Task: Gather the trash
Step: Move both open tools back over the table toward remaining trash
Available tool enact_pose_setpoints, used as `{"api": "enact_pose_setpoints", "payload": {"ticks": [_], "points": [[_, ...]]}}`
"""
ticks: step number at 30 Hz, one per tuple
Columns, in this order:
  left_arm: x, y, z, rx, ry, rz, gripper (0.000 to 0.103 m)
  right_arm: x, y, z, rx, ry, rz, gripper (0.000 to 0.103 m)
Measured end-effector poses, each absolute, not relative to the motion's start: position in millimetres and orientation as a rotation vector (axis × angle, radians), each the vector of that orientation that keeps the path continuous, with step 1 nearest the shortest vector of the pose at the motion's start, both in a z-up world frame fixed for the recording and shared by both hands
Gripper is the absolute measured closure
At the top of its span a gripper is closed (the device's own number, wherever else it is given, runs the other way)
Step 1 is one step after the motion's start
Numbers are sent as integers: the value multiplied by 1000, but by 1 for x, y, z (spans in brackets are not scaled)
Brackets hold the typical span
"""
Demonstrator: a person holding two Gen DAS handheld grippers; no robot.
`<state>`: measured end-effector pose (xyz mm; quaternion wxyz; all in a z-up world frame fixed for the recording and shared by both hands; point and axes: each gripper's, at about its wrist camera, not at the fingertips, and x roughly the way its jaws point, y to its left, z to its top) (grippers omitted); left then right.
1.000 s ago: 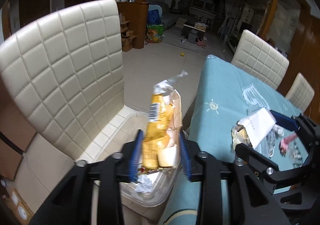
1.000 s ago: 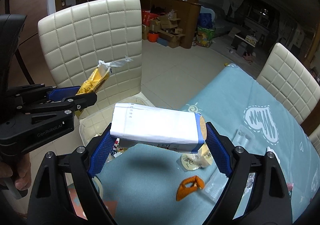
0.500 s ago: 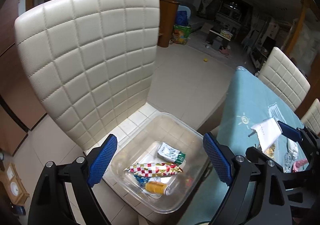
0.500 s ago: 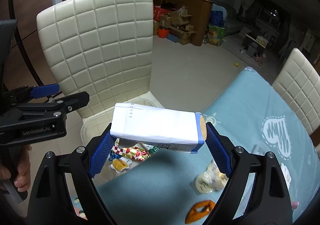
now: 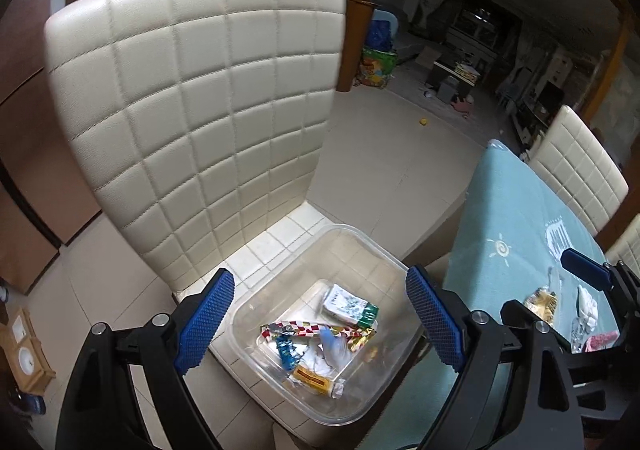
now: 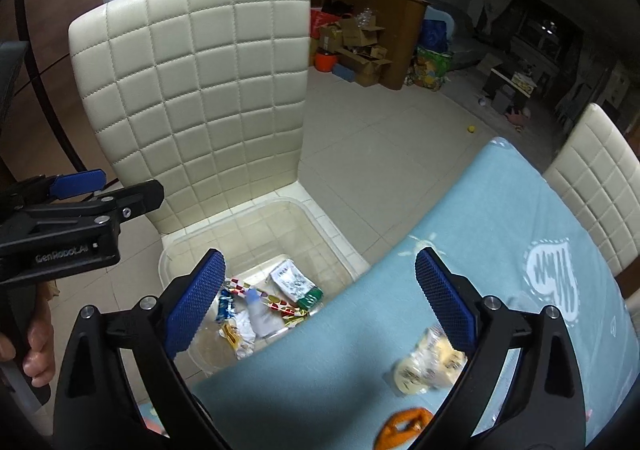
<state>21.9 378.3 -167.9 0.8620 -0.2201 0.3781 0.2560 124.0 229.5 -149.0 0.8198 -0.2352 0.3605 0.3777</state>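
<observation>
**Operator:** While both tools hang over the drop point, I log the stock, largest first. Item one: cream quilted chair (image 5: pixel 208 122), filling the upper left of the left wrist view. Item two: table in a teal cloth (image 6: pixel 472 258), lower right of the right wrist view.

**Checker:** And the receptacle?

**Operator:** Item three: clear plastic bin (image 5: pixel 360 246) on the chair seat, lower centre of the frame. Contents: a white-and-green packet (image 5: pixel 348 304), a red-checked wrapper (image 5: pixel 308 330), a pale blue piece (image 5: pixel 332 342) blurred, a yellow wrapper (image 5: pixel 312 372), crumpled scraps.

**Checker:** Grippers?

**Operator:** Left gripper (image 5: pixel 320 326): jaws have just been opening, now spread wide, nothing between them. Right gripper (image 6: pixel 316 302): jaws have just been opening too, spread wide, nothing between the pads; the bin shows through the gap.

**Checker:** What remains?

**Operator:** Item four: yellowish crinkled bag (image 6: pixel 428 366) on the cloth, lower right, near my right finger. Item five: orange clip-like piece (image 6: pixel 404 428) at the bottom edge. More small litter lies at the right edge of the left wrist view, too small to name.

**Checker:** Advice for the step?

**Operator:** My judgement: keep the jaws wide, lift clear of the bin rim before swinging back, take the crinkled bag across its middle, and close gently since it will crush.
</observation>
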Motion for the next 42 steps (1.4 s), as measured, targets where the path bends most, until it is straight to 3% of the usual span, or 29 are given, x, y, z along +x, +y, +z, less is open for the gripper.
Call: {"api": "enact_pose_setpoints", "payload": {"ticks": [26,35,42], "points": [[105,130,-113,-68,922,85,17,132,-59,-149,-24,790,219,8],[98,101,-120,-30,904,59,17,113,-91,-153,-59,813,179,8],[80,132,-154,-85,919,125,17,98,-97,-171,-77,824,230,8]]}}
